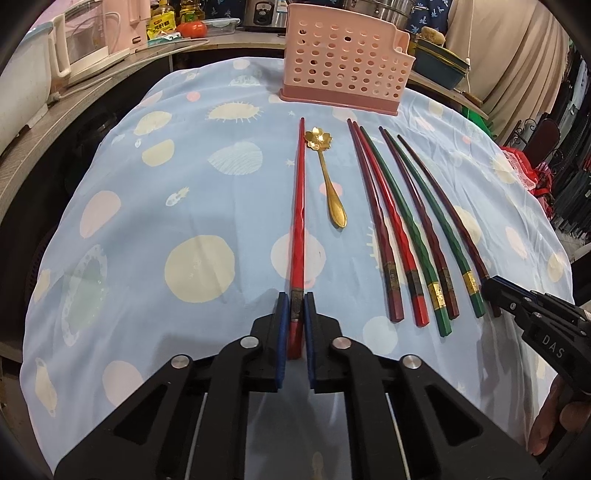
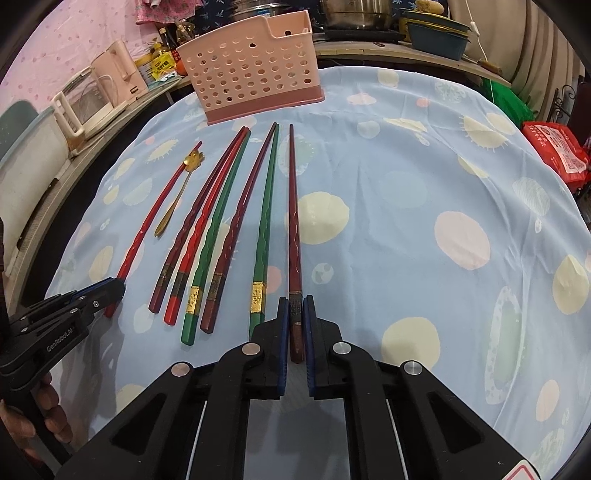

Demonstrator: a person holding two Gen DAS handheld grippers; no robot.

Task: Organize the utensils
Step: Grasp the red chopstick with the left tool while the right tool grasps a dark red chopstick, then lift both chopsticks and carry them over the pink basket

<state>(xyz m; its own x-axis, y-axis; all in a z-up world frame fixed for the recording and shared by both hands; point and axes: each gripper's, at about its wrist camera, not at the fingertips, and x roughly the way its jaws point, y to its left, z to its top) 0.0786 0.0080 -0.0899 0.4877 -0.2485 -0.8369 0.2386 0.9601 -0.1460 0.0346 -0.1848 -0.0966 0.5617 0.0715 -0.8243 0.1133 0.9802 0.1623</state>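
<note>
1. The left gripper (image 1: 296, 306) is clamped on the thick near end of a bright red chopstick (image 1: 298, 221), its blue pads pressed against both sides of the banded part of the stick.
2. That red chopstick lies on the tablecloth (image 1: 192, 206), pointing away toward the far side, alone at the left end of the row.
3. The right gripper (image 2: 295, 308) is clamped the same way on the near end of a dark maroon chopstick (image 2: 293, 221), which lies at the right end of the row.
4. Between the two held sticks, just right of the red one, rests a gold spoon (image 1: 327, 177) with a flower-shaped bowl at its far end.
5. Right of the spoon lie five loose chopsticks (image 1: 406, 236) side by side: maroon, red, green, maroon, green, their tips converging at the far end.
6. Beyond the tips, at the far edge of the cloth, stands a pink perforated utensil holder (image 1: 343, 62), upright on its darker pink base; no utensil can be seen in it.
7. A hand (image 1: 550, 424) shows at the near right, gripping the right tool's handle.
8. Kitchen clutter, including a steel pot (image 2: 354, 13), lines the counter behind.
</note>
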